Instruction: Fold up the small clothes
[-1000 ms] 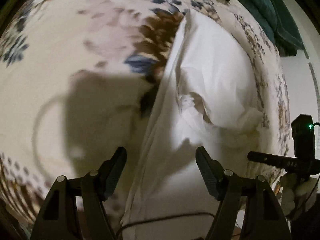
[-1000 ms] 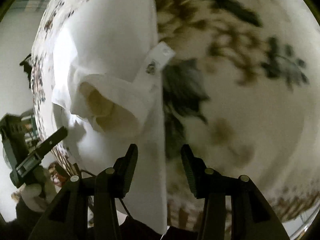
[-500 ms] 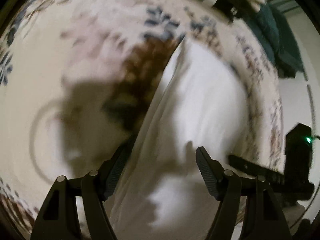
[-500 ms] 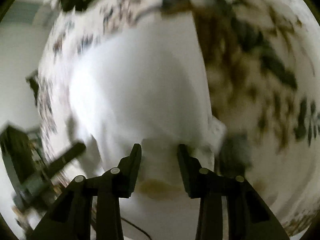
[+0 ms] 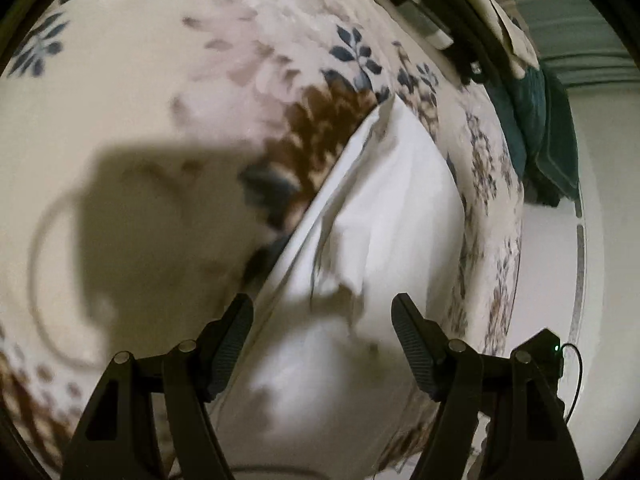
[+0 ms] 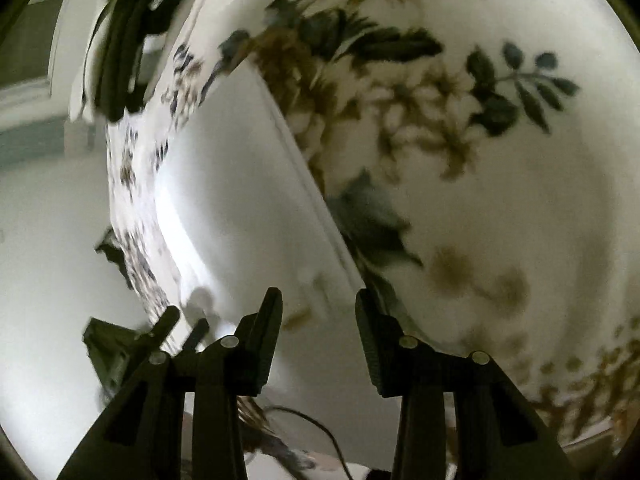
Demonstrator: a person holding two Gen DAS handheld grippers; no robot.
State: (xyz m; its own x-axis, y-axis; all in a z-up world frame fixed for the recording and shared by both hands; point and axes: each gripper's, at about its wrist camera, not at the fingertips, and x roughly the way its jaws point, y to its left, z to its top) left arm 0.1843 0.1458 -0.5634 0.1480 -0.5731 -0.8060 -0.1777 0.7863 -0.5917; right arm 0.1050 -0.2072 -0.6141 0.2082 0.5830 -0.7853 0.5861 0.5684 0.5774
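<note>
A small white garment [image 5: 384, 216] lies on a floral bedspread [image 5: 168, 92]. It also shows in the right wrist view [image 6: 236, 208], flat, with a straight hemmed edge on its right. My left gripper [image 5: 322, 320] is open and empty, its fingers over the garment's near left edge. My right gripper [image 6: 318, 312] is open and empty, its fingers over the garment's near right edge. The right gripper [image 5: 540, 354] shows at the lower right of the left wrist view. The left gripper [image 6: 132, 340] shows at the lower left of the right wrist view.
The floral bedspread [image 6: 460, 128] fills both views. Dark green cloth [image 5: 536, 128] lies at the bed's far right. A stack of dark and cream things [image 5: 452, 20] sits at the far end. A white wall or floor [image 6: 44, 248] lies past the bed's edge.
Both grippers have drawn back toward the garment's near end. The raised folded flap with the snap tab no longer shows; the garment lies flatter. Both stay open.
</note>
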